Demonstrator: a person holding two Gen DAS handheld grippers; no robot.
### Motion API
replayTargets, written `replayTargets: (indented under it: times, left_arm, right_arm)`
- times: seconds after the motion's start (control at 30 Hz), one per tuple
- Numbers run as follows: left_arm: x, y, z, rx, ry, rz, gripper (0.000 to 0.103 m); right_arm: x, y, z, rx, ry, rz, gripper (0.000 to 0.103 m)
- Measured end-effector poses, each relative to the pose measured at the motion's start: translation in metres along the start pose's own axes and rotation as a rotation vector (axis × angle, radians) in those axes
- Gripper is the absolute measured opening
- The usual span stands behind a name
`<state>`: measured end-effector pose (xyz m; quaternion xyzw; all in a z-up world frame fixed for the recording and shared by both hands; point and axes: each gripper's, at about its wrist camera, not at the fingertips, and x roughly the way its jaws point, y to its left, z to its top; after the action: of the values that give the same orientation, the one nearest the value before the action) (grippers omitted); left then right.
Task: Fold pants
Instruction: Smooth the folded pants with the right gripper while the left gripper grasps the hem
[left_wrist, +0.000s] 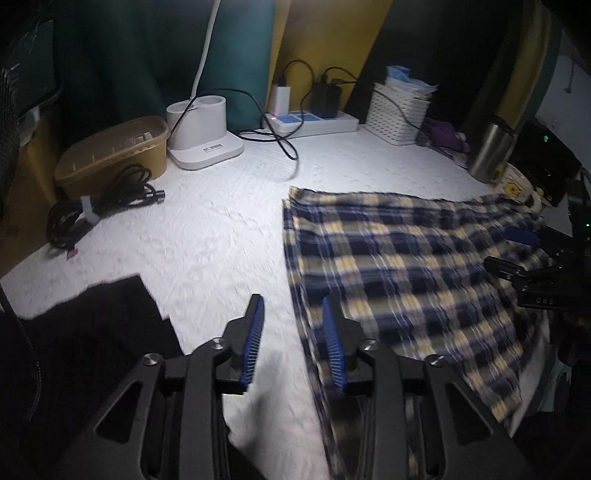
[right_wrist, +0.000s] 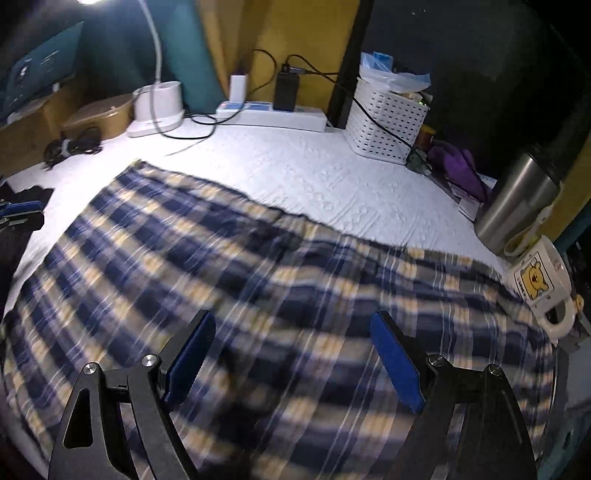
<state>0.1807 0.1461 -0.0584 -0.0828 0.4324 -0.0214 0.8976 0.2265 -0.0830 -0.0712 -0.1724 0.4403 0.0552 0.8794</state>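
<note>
The plaid pants, navy, yellow and white, lie spread flat on the white table cover. My left gripper hovers at their left edge, jaws apart. Only the white cover shows between its blue pads, and its right finger sits over the fabric's border. In the right wrist view the pants fill the middle. My right gripper stands wide open above them with nothing pinched. The right gripper also shows at the pants' far right end in the left wrist view. Both views are blurred.
Along the back stand a brown tub, a coiled black cable, a white lamp base, a power strip and a white basket. A steel tumbler and a mug crowd the right edge. Dark cloth lies left.
</note>
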Motion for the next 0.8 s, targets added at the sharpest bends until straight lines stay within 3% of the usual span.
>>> replayTargets:
  times: [0.4,0.6,0.73,0.8]
  left_arm:
    - [-0.017,-0.015,-0.056,-0.009,0.036,-0.113,0.037]
    - [-0.020,-0.033,-0.072,0.046,0.038,-0.104,0.036]
    - [-0.022,-0.037,-0.079,0.068,0.037,-0.099,0.027]
    - [-0.023,-0.038,-0.081,0.066,0.034,-0.104,0.014]
  right_arm:
    - [-0.039,0.039,-0.050,0.011,-0.033,0.048,0.087]
    - [-0.051,0.050,-0.068,0.034,-0.048,0.097,0.087]
    - [-0.050,0.059,-0.076,0.042,-0.039,0.128,0.087]
    - [-0.049,0.065,-0.080,0.031,-0.033,0.139,0.087]
